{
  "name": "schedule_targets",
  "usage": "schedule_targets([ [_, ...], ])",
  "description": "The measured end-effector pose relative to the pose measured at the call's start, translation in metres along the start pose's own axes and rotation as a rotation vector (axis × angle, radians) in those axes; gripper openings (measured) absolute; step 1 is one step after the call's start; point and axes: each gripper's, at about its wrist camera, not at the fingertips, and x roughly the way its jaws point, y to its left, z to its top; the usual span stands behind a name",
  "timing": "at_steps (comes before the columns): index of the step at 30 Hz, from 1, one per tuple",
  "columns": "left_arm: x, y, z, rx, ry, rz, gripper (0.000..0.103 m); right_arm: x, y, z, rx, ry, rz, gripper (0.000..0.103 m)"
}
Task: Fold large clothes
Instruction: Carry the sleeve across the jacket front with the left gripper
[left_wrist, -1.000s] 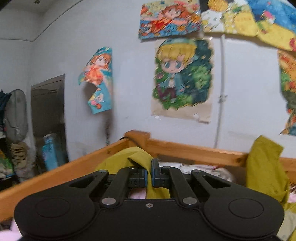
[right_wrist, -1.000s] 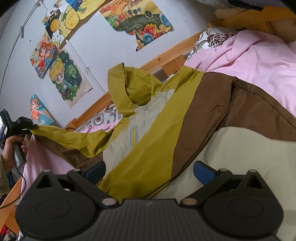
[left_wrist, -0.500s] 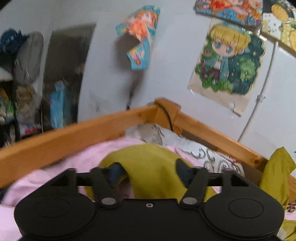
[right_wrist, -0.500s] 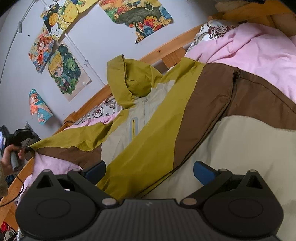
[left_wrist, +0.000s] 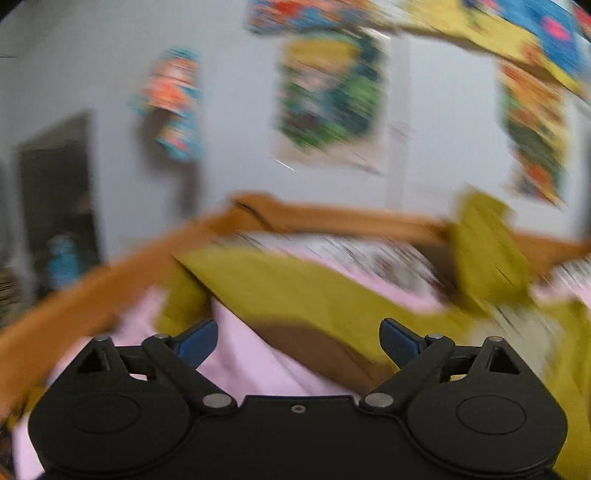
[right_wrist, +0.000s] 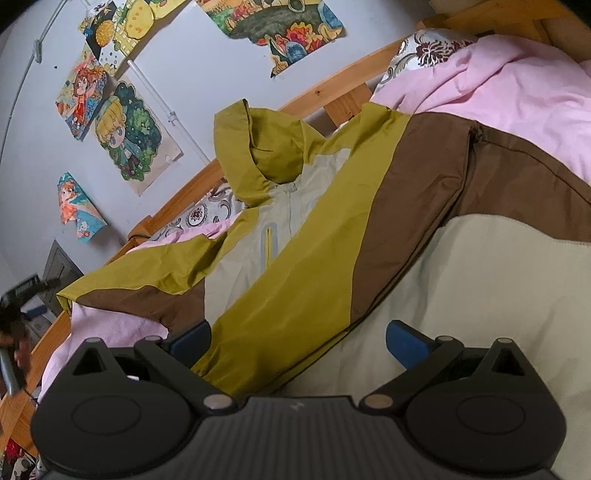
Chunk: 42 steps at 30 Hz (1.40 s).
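A hooded jacket (right_wrist: 295, 258) in olive, brown and beige lies spread on the bed, its hood (right_wrist: 251, 147) against the far rail. Its outstretched sleeve (right_wrist: 140, 284) rests on the pink blanket. In the blurred left wrist view that sleeve (left_wrist: 295, 288) lies just ahead of my left gripper (left_wrist: 299, 332), whose jaws are opening; the pads touch nothing. From the right wrist view the left gripper (right_wrist: 22, 295) shows at the far left, held in a hand (right_wrist: 14, 343). My right gripper (right_wrist: 299, 338) hangs open over the jacket's lower front, fabric beneath the fingers.
A pink blanket (right_wrist: 498, 92) covers the bed under the jacket. The wooden bed rail (right_wrist: 325, 92) runs along the wall side and the left side (left_wrist: 74, 314). Patterned pillows (right_wrist: 424, 48) lie by the rail. Cartoon posters (right_wrist: 129, 136) hang on the grey wall.
My left gripper went from shut on the olive sleeve cuff to open, and drew back and down. The sleeve dropped flat onto the blanket. The right gripper stayed put.
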Motion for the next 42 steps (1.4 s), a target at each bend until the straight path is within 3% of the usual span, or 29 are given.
schedule_targets([
  [4, 0.018, -0.03, -0.029, 0.073, 0.085, -0.134, 0.091, 0.001, 0.001, -0.002, -0.004, 0.011, 0.0, 0.103],
  [7, 0.046, -0.035, -0.042, 0.047, 0.165, -0.14, 0.089, 0.0, -0.001, -0.002, -0.002, 0.011, -0.004, 0.103],
  [9, 0.064, -0.028, -0.047, 0.042, 0.202, -0.088, 0.086, -0.001, -0.002, -0.002, 0.006, 0.009, -0.009, 0.103],
  [14, 0.084, 0.013, -0.059, 0.058, 0.225, 0.156, 0.084, -0.002, -0.005, -0.001, 0.016, 0.002, -0.012, 0.103],
  [18, 0.085, 0.053, -0.063, -0.006, 0.251, 0.303, 0.085, 0.001, -0.004, -0.002, 0.017, 0.012, -0.009, 0.103],
  [21, 0.07, 0.07, -0.058, -0.074, 0.239, 0.319, 0.085, 0.001, -0.002, -0.003, 0.016, 0.015, -0.008, 0.103],
  [25, 0.033, 0.072, -0.04, -0.15, 0.159, 0.245, 0.096, 0.001, -0.002, -0.003, 0.012, 0.013, -0.006, 0.103],
  [28, 0.017, 0.078, -0.015, -0.247, 0.081, 0.164, 0.1, 0.002, -0.002, -0.003, 0.012, 0.017, -0.007, 0.103],
  [32, 0.035, 0.091, 0.017, -0.468, 0.046, 0.065, 0.1, 0.004, -0.002, -0.004, 0.011, 0.03, -0.005, 0.103],
  [34, 0.059, 0.098, 0.027, -0.557, 0.061, 0.083, 0.099, 0.004, -0.003, -0.004, 0.008, 0.032, -0.002, 0.103],
  [38, 0.104, 0.114, 0.035, -0.767, 0.112, 0.118, 0.087, 0.003, -0.003, -0.003, -0.002, 0.023, -0.009, 0.103],
  [42, 0.118, 0.132, 0.035, -0.939, 0.075, 0.13, 0.086, 0.003, -0.006, -0.004, 0.009, 0.024, -0.016, 0.103],
])
